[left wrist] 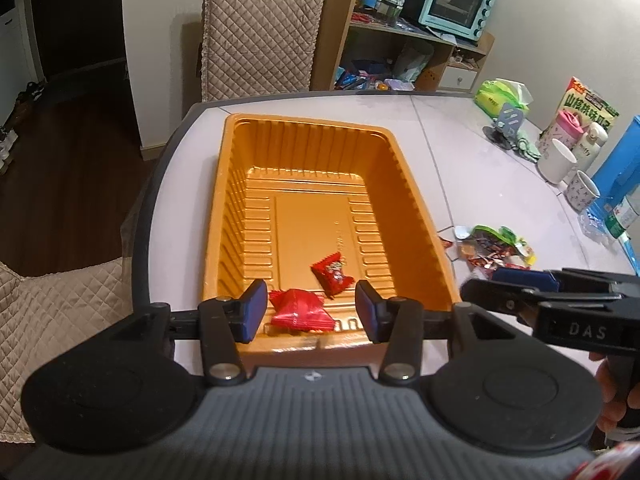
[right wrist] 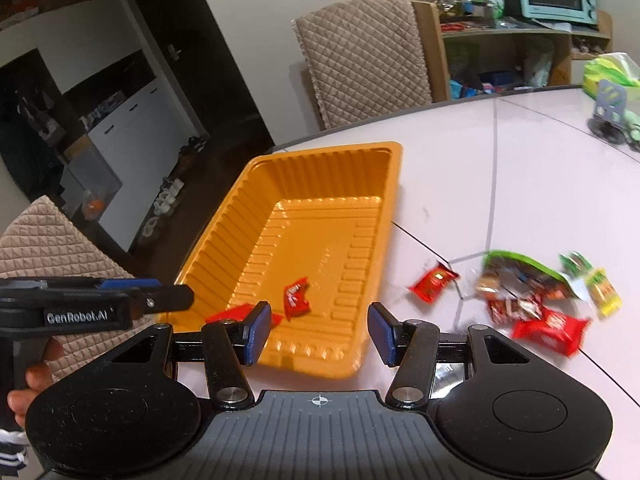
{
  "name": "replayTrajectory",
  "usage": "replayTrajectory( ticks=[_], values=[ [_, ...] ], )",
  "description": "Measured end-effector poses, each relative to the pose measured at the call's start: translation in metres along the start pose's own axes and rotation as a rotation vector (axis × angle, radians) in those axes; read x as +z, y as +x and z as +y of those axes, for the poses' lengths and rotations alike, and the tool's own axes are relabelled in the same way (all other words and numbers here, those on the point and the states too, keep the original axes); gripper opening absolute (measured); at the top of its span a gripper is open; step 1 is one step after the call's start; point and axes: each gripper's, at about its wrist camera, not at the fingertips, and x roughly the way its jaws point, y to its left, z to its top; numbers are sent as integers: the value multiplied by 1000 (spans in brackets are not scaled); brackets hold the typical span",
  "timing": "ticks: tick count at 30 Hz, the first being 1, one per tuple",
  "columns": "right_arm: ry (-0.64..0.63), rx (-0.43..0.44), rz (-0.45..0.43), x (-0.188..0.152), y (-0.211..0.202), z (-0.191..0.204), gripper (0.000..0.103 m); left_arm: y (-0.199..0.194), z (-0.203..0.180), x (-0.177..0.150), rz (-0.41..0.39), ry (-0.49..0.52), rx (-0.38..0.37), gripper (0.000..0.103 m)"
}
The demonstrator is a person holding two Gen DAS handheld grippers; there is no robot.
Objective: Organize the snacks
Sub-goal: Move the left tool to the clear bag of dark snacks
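White and glossy, the bench (left wrist: 460, 168) carried everything at a dining corner. Nearest the left tool (left wrist: 311, 309), whose jaws stood apart and held nothing, a red snack packet (left wrist: 300, 312) lay in the orange tray (left wrist: 224, 216) directly beneath the gap between the pads; a second red packet (left wrist: 333, 274) rested just beyond it on the tray floor. The right tool (right wrist: 316, 334) also stood apart and empty, hovering over the tray's near corner. To its right, outside the tray, a lone red packet (right wrist: 432, 282) lay on the bench, and further right a loose heap of snacks (right wrist: 532, 300), blurred, waited to be sorted. Beyond the tray stood a quilted chair (left wrist: 260, 36), then a shelf with a blue oven (left wrist: 456, 4).

These packets looked light, soft and crinkly, with slick film likely to slide under the pads. Pinching across the puffed middle, or the crimped end seal, seemed the surest hold; the heap would probably need picking from its edge.
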Motion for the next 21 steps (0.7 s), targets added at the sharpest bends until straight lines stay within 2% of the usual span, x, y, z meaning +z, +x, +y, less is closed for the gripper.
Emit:
replayTrajectory(
  ticks=[9,21],
  values=[
    [29,-50,-9,-29,-43,-22,54,-11,-31,-19,13,52,-41,44],
    [86,-90,-7,-53,-74,-47,54,-16,-76,-45,12,132,-105,44]
  ],
)
